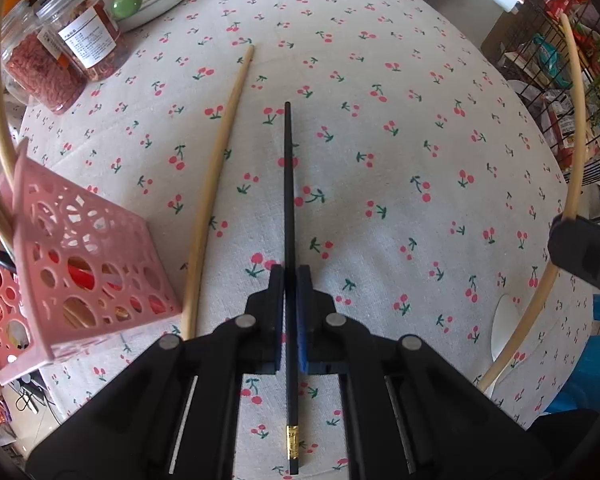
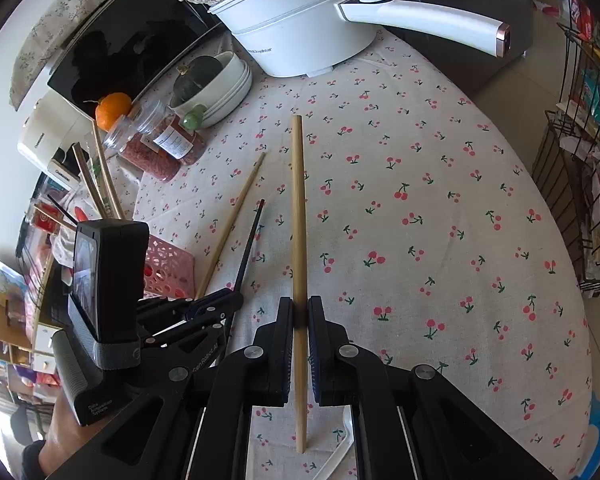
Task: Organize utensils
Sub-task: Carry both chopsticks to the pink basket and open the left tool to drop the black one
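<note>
Left wrist view: your left claw (image 1: 291, 280) is clamping on the black chopstick (image 1: 288, 184), its jaws closed on the shaft with no gap showing. The chopstick is lying along the cherry-print counter (image 1: 420, 140), tip pointing away from you, gold-banded end (image 1: 293, 438) trailing back under the claw. You are gripping roughly two thirds of the way back from the tip, so in my judgement the long front part is going to lever downward when you lift. The piece is looking thin, stiff, light and smooth, likely to twist or slide in the pads. A wooden chopstick (image 1: 216, 184) is lying loose just beside it on the left, and the pink basket (image 1: 80, 264) is sitting at the left edge with other sticks already standing in it. Two jars (image 1: 68, 56) are standing further back.

Right wrist view: your right claw (image 2: 300, 312) is closed on a second wooden chopstick (image 2: 298, 208), held near its lower third, with the rear end projecting back between the arms. This wood is looking rigid, light and less slippery than the black one. The left claw (image 2: 204, 308) is showing at the lower left, down on the black chopstick, with the basket just behind it. A white pot (image 2: 300, 28) is standing well apart at the far side.
</note>
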Demonstrator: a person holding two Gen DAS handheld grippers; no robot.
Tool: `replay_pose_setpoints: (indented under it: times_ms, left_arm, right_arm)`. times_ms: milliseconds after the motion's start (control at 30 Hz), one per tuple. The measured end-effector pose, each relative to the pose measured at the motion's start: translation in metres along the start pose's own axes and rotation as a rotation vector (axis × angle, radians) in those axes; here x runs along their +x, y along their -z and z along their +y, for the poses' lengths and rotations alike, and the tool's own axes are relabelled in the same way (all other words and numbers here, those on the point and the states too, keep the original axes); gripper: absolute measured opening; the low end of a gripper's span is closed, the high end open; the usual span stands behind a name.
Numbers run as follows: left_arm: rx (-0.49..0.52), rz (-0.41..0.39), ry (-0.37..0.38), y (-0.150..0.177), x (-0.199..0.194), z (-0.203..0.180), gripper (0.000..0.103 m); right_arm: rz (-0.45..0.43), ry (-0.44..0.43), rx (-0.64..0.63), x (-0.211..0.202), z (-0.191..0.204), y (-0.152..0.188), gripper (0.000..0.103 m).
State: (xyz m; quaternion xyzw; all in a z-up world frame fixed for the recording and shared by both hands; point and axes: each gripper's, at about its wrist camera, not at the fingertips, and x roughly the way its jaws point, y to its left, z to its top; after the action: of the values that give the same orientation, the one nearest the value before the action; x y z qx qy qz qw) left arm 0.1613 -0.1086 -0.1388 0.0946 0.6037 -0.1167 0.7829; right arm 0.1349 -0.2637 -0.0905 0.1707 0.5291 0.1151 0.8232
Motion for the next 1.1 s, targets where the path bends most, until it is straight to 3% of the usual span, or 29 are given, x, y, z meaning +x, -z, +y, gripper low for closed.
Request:
replay_pose_setpoints:
  times_ms: [467, 867, 1100]
  left_arm:
    - [0.052, -0.266, 0.094, 0.049, -0.083, 0.014, 0.007]
    - [0.008, -0.457, 0.153, 0.089, -0.121, 0.046, 0.007]
    - [-0.001, -0.572, 0.198, 0.099, -0.154, 0.052, 0.007]
  right_arm:
    - [-0.065, -0.037, -0.057, -0.021, 0.020, 0.008, 0.007]
    - [-0.117, -0.070, -0.115, -0.032, 0.047, 0.018, 0.007]
    - [-0.205, -0.116, -0.148, -0.049, 0.067, 0.014, 0.007]
